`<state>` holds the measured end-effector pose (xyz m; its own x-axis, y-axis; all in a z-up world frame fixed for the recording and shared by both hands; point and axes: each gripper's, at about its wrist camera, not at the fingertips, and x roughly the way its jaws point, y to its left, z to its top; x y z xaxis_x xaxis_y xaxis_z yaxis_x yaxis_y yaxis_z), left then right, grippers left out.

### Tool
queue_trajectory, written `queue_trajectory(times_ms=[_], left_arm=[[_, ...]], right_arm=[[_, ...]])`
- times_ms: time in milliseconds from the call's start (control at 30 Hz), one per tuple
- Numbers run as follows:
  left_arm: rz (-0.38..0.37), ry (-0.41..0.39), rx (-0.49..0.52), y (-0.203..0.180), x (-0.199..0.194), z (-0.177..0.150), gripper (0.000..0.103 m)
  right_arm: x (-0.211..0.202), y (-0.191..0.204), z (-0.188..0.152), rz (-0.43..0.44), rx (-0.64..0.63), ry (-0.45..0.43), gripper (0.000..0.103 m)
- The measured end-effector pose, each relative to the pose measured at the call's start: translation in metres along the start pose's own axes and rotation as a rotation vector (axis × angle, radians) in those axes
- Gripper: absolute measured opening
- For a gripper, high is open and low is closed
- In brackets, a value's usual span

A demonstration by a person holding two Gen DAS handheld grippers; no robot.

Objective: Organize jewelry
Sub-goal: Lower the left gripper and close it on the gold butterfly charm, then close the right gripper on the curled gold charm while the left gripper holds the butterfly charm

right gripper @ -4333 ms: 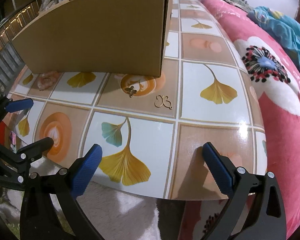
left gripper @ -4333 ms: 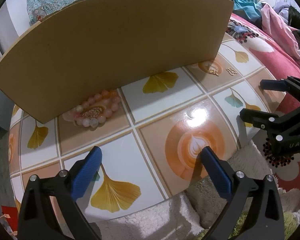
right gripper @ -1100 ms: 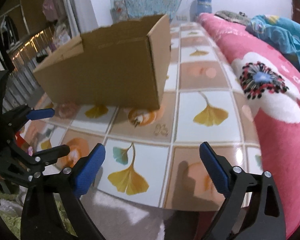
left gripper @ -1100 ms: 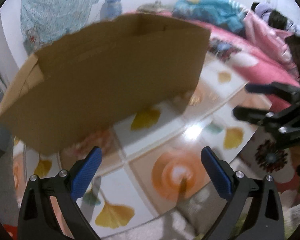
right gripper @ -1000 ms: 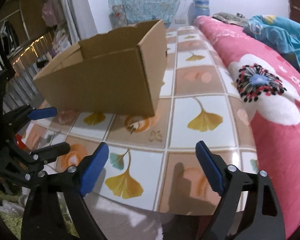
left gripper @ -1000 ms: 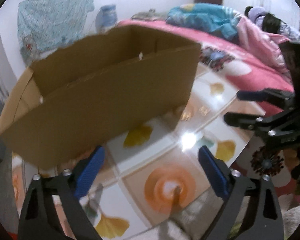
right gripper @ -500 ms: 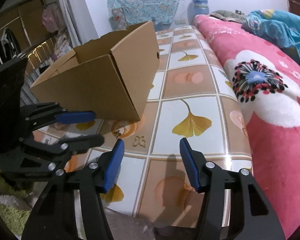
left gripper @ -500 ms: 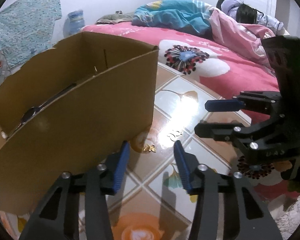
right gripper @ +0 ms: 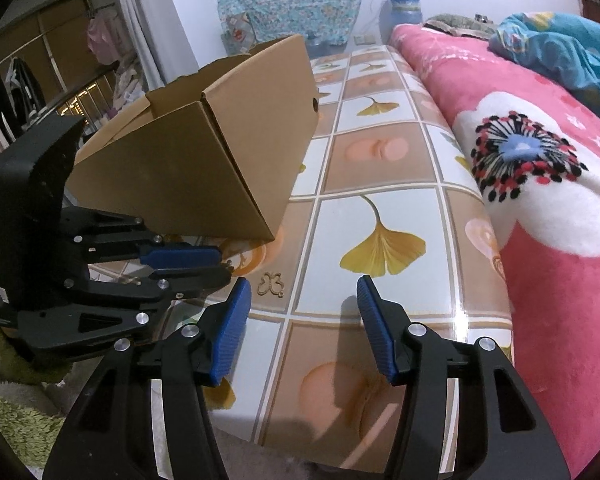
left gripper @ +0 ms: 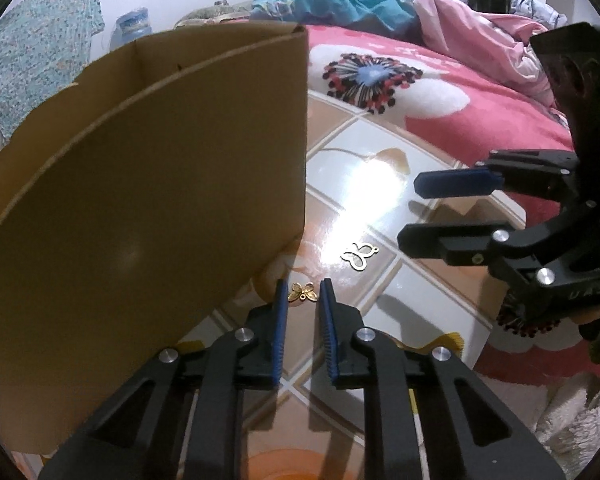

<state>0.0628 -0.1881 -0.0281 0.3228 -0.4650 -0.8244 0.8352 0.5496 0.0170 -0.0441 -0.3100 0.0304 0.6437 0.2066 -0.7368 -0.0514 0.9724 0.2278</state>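
On a glossy tabletop (left gripper: 383,184) printed with ginkgo leaves and latte cups, the left gripper (left gripper: 303,295) comes in low beside the near corner of an open cardboard box (left gripper: 148,184), its blue-padded jaws closing on either side of a small gold butterfly charm (left gripper: 302,291). The charm lies flat on the table between the pad tips; a narrow gap shows on both sides, so the pads do not appear to press on it. Just beyond it, toward the light glare, a second piece lies flat: an openwork butterfly pendant (left gripper: 357,255), pale gold, with a small loop at one wing.

The right gripper (right gripper: 304,295) hovers near the table's front edge with its jaws about half apart and nothing between them. In its own view the openwork pendant (right gripper: 272,283) sits just ahead of its left pad, close to the left gripper's tips (right gripper: 220,264), which reach in from the left side under the box corner (right gripper: 270,236).

A pink fleece blanket with a large flower print (right gripper: 539,184) borders the table on the right, and a blue quilt (left gripper: 339,0) is bunched behind it.
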Motion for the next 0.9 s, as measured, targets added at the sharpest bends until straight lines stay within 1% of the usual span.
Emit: queue_trajectory(times_ms=[267, 333, 433, 700, 800, 900], left_arm=[[0.003, 0.000, 0.040, -0.003, 0.004, 0.003, 0.015], [0.006, -0.003, 0.048, -0.004, 0.005, 0.004, 0.012], [0.017, -0.006, 0.061, -0.007, 0.005, 0.005, 0.012], [0.026, -0.017, 0.034, -0.004, -0.001, 0.002, 0.012], [0.037, -0.021, 0.016, -0.001, -0.007, 0.000, 0.012], [0.048, -0.022, -0.010, 0.004, -0.011, -0.004, 0.012]], right_arm=[[0.002, -0.001, 0.000, 0.000, 0.005, 0.003, 0.052], [0.002, -0.001, 0.000, 0.000, 0.004, 0.003, 0.052], [0.002, -0.001, 0.000, 0.000, 0.003, 0.002, 0.052], [0.000, 0.000, 0.001, -0.002, -0.006, -0.002, 0.052], [0.000, 0.003, 0.001, 0.000, -0.022, -0.004, 0.050], [0.004, 0.008, 0.002, 0.008, -0.036, 0.006, 0.046]])
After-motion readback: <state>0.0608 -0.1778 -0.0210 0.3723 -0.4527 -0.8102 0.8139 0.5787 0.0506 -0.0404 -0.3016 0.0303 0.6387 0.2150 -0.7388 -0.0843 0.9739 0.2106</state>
